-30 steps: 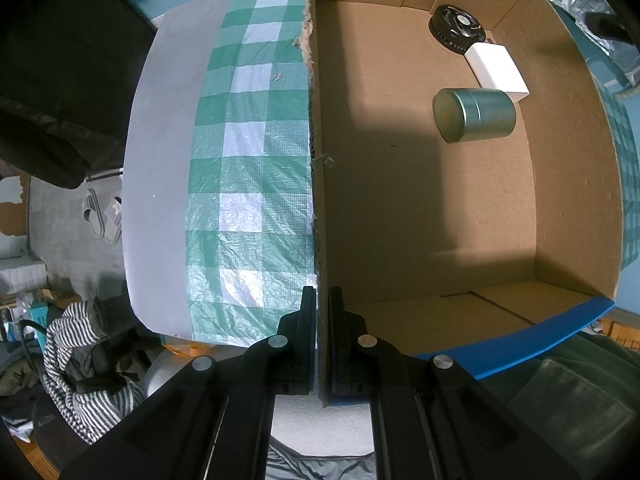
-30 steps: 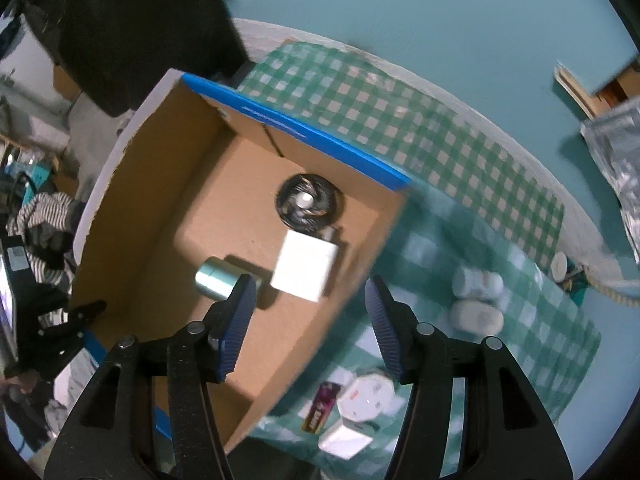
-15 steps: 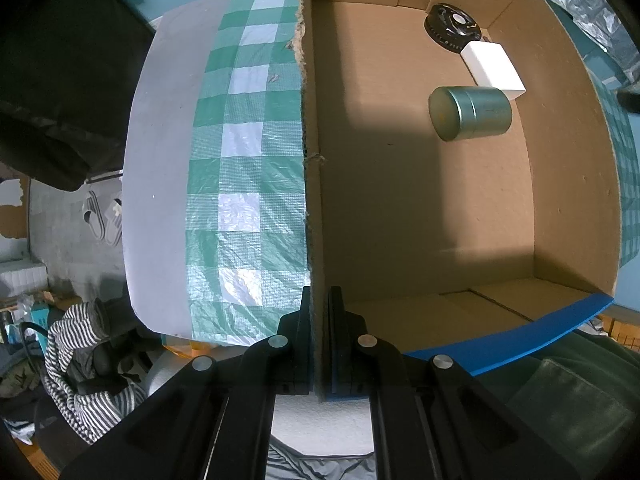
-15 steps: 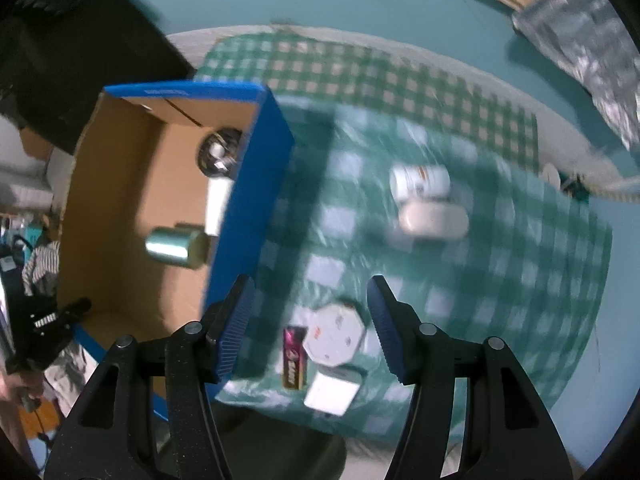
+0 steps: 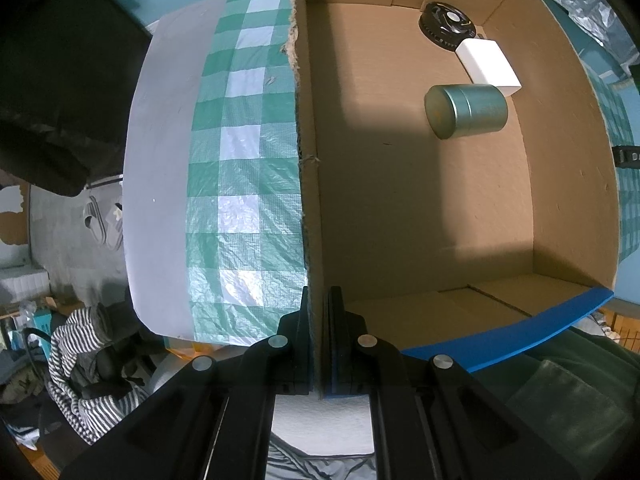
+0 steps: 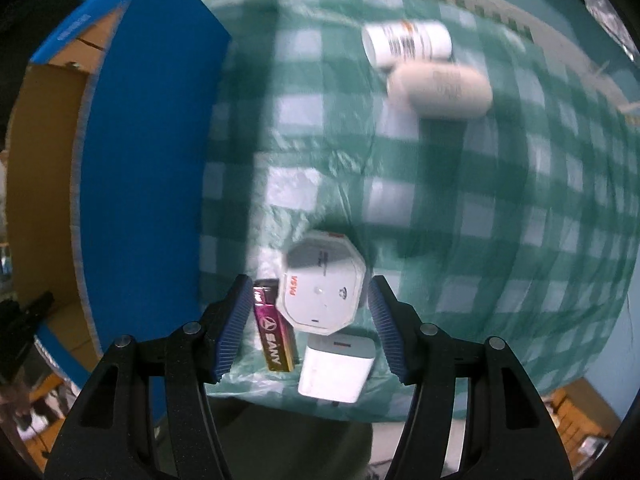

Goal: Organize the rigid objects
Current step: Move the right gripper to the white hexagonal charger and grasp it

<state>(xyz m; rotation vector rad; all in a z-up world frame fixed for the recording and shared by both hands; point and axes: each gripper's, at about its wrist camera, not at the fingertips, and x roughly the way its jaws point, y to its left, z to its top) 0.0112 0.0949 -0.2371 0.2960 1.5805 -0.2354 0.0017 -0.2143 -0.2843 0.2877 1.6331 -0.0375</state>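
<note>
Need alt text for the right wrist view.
Open right tongs hover over a white octagonal box on a green checked cloth, beside a magenta pack and white charger. A blue carton stands left.

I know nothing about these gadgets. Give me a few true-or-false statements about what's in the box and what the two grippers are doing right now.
1. The left gripper is clamped on the cardboard box wall. True.
2. The right gripper holds the octagonal white box. False: its fingers are open, apart from it on either side.
3. A green tin lies on its side inside the box. True.
4. The box holds five items. False: three show, the tin, a white block and a black round part.
5. A white bottle lies on the checked tablecloth. True.
</note>
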